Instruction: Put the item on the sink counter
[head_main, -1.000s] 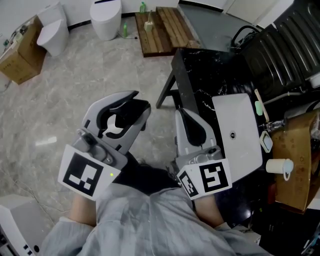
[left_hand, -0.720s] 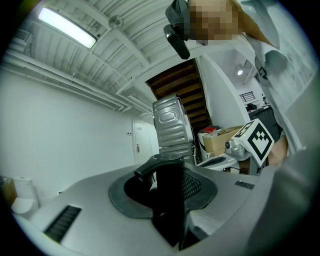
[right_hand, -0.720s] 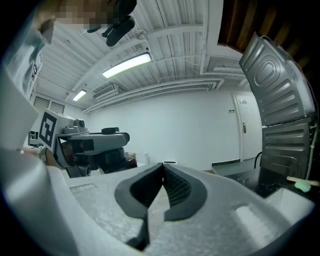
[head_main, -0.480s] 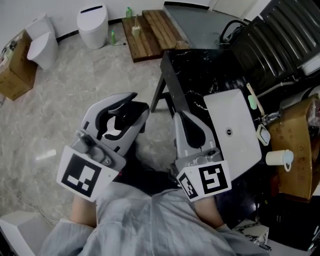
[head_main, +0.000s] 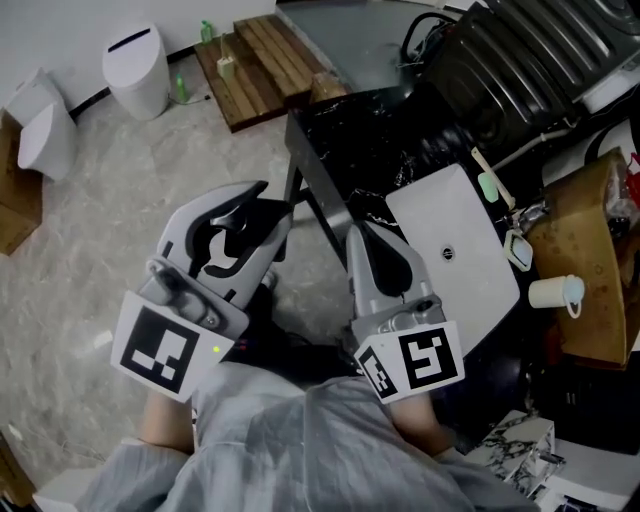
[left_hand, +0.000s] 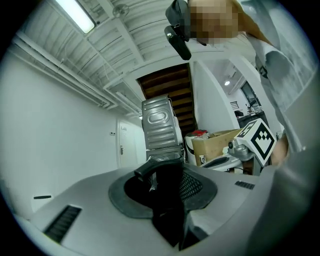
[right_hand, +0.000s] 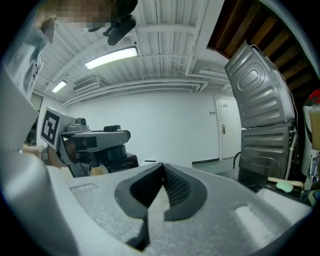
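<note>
Dark item (left_hand: 169, 200) pinched by left gripper (head_main: 262, 208); right gripper (head_main: 365, 230) pressed together, empty. Sink counter (head_main: 345, 130) located upper right, nearer right gripper.

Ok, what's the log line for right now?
left gripper: shut on black item | right gripper: shut, empty | black item: not yet on sink counter

Two tongs showed at centre frame: left tongs (head_main: 262, 205) and right tongs (head_main: 362, 228). One black item (left_hand: 167, 197). One white sink (head_main: 480, 270) and one cup (head_main: 553, 291) at right. Two white toilets (head_main: 135, 68) (head_main: 38, 125) and two green bottles (head_main: 206, 30) (head_main: 180, 88) at upper left.
</note>
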